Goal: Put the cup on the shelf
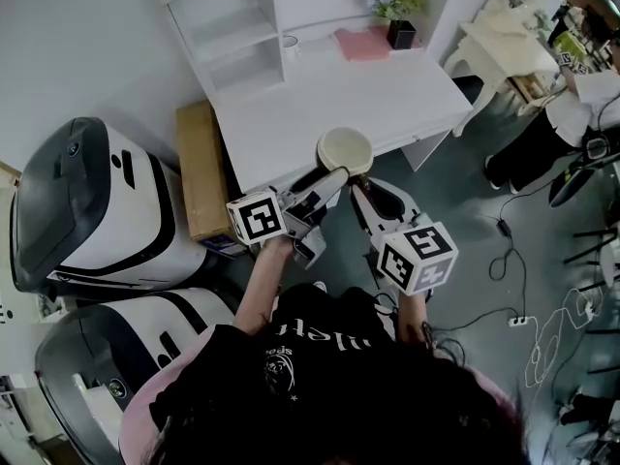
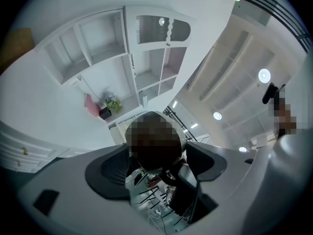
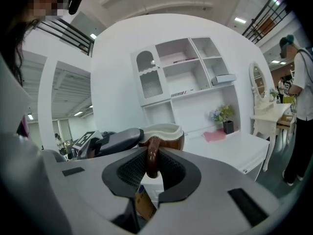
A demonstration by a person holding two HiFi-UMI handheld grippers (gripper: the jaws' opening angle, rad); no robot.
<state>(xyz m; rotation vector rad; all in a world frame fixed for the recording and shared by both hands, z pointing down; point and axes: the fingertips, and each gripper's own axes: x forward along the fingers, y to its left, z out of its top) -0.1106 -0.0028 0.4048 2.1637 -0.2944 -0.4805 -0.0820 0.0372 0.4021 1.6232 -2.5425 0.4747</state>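
A cup (image 1: 345, 148), cream inside and brown outside, hangs over the front edge of the white desk (image 1: 387, 100). My right gripper (image 1: 360, 184) is shut on its brown handle (image 3: 152, 155), which stands upright between the pads. My left gripper (image 1: 334, 172) points up at the cup's underside (image 2: 155, 117), jaws wide open on either side of the base; one of its fingers (image 3: 115, 142) lies along the cup's left side. A mosaic patch covers most of the cup's bottom in the left gripper view. The white shelf unit (image 1: 237, 32) stands at the desk's back left, its compartments (image 3: 186, 72) bare.
A potted plant (image 1: 397, 13), a pink cloth (image 1: 360, 44) and a small white cup (image 1: 290, 42) sit at the desk's back. A cardboard box (image 1: 199, 168) and two big white-and-black machines (image 1: 87, 201) stand to the left. A person (image 1: 572, 114) stands at right; cables (image 1: 523, 294) lie on the floor.
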